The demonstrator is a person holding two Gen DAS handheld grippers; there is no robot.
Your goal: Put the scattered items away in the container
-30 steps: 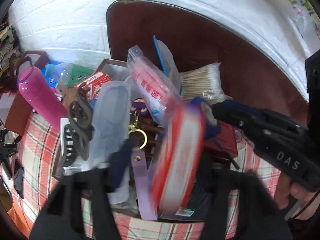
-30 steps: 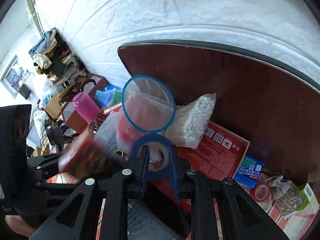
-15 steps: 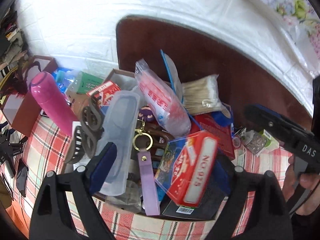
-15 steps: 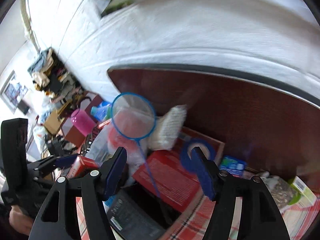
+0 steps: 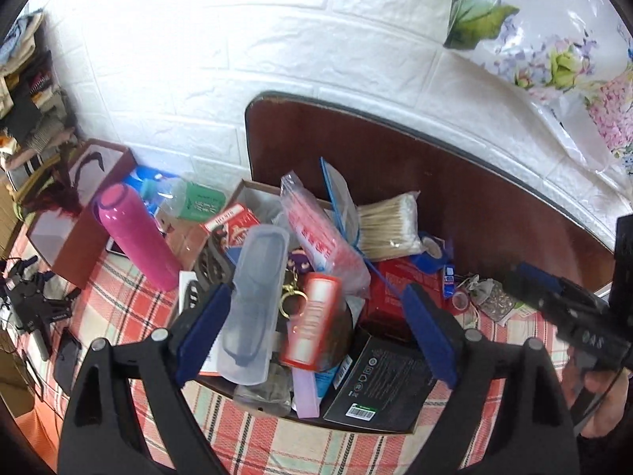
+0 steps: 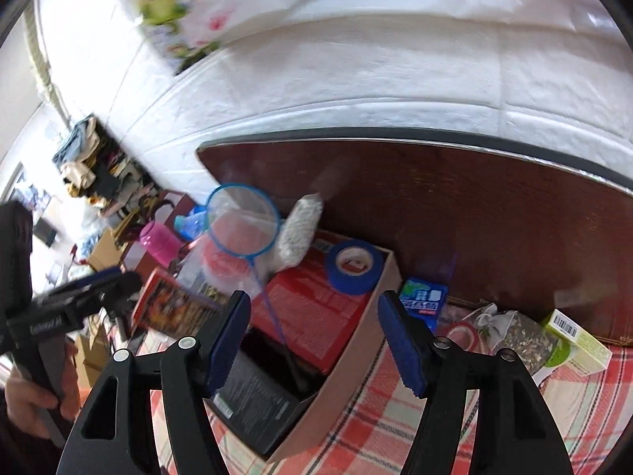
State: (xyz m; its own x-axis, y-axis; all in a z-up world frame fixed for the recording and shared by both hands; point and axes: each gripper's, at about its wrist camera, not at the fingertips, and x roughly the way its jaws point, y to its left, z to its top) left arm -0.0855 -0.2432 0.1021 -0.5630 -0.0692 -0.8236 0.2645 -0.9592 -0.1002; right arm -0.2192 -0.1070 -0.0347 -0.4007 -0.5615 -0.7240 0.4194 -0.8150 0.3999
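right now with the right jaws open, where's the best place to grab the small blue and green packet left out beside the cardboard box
Probably the small blue and green packet is best taken across its two long edges, coming from above. It lies flat on the checked cloth, close to the cardboard box wall on one side and the red-rimmed ring on the other, so a side approach looks crowded. The right gripper is empty.

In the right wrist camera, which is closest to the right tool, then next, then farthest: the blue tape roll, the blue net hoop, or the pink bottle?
1. Blue tape roll: just beyond the right tool, in the box's right corner.
2. Blue net hoop: farther back, left of the tape.
3. Pink bottle: farthest, far left, outside the box.
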